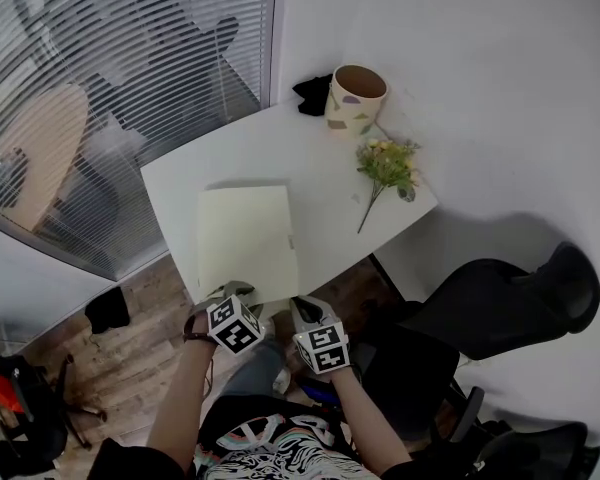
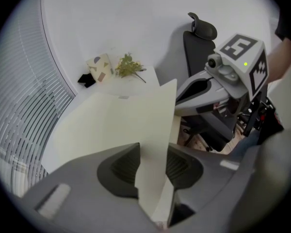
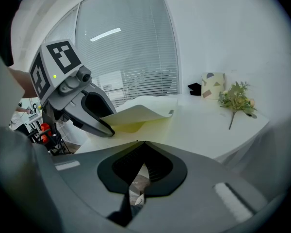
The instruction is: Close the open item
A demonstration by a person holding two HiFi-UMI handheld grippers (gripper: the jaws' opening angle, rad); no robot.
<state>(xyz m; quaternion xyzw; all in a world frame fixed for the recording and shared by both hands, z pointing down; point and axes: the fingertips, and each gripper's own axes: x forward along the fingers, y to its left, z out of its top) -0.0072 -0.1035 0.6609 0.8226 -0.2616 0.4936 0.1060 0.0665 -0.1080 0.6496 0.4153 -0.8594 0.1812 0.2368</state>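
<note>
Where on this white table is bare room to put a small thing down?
Bare tabletop lies between the folder and the far edge, left of the cup, and in a strip between folder and flower sprig. The corner by the cup is crowded.

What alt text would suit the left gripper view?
The left gripper pinches a pale folder cover in its jaws, raised above a white table. Behind are a cup and flowers; the right gripper hangs at right.

A pale yellow flat rectangular folder (image 1: pixel 246 240) is laid at the front edge of the white bench (image 1: pixel 325 168), its cover lifted and bowed at the near corner.
</note>
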